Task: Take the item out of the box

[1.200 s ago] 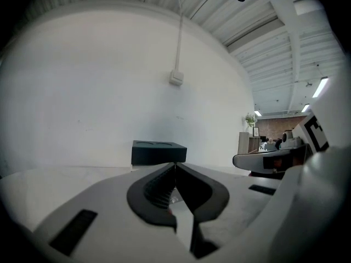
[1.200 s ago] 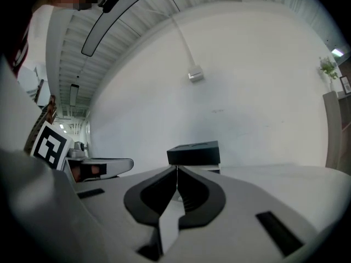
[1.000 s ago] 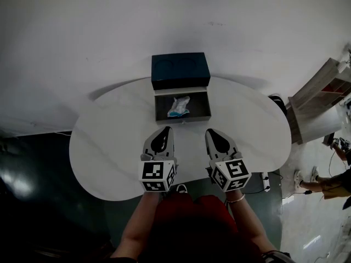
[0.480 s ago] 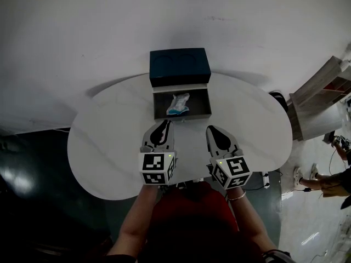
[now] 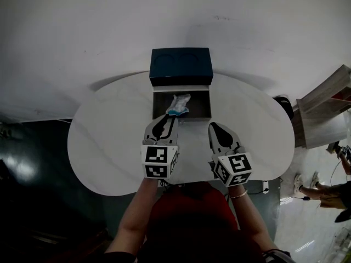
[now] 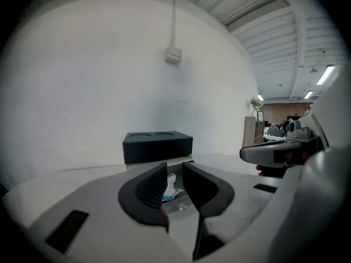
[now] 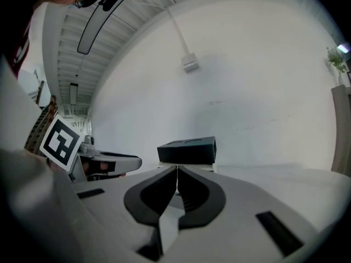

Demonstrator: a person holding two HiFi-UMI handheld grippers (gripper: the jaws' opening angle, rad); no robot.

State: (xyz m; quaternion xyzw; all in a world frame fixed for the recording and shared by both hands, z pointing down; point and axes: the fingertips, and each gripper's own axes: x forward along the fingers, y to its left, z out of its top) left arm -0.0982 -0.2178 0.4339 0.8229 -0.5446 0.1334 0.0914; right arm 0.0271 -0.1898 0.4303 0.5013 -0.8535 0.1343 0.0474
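An open box (image 5: pixel 181 104) stands at the far middle of the white oval table (image 5: pixel 109 141), its dark teal lid (image 5: pixel 181 66) upright behind the grey tray. A crumpled white and blue item (image 5: pixel 177 105) lies in the tray. My left gripper (image 5: pixel 168 118) reaches the tray's front edge, jaws opening with nothing between them. In the left gripper view the item (image 6: pixel 170 188) shows through the gap of the left gripper (image 6: pixel 174 171), below the lid (image 6: pixel 157 146). My right gripper (image 5: pixel 214 127) hovers to the right, short of the box. It (image 7: pixel 176 171) is shut and empty.
The table's front edge runs just under my hands. A wooden shelf unit (image 5: pixel 323 114) stands off the table to the right. Someone's feet (image 5: pixel 307 190) show on the floor there. A power strip (image 5: pixel 266 186) lies below the table edge. A white wall rises behind the box.
My left gripper has moved forward to the tray's front edge and its jaws have parted. The right gripper has barely shifted.
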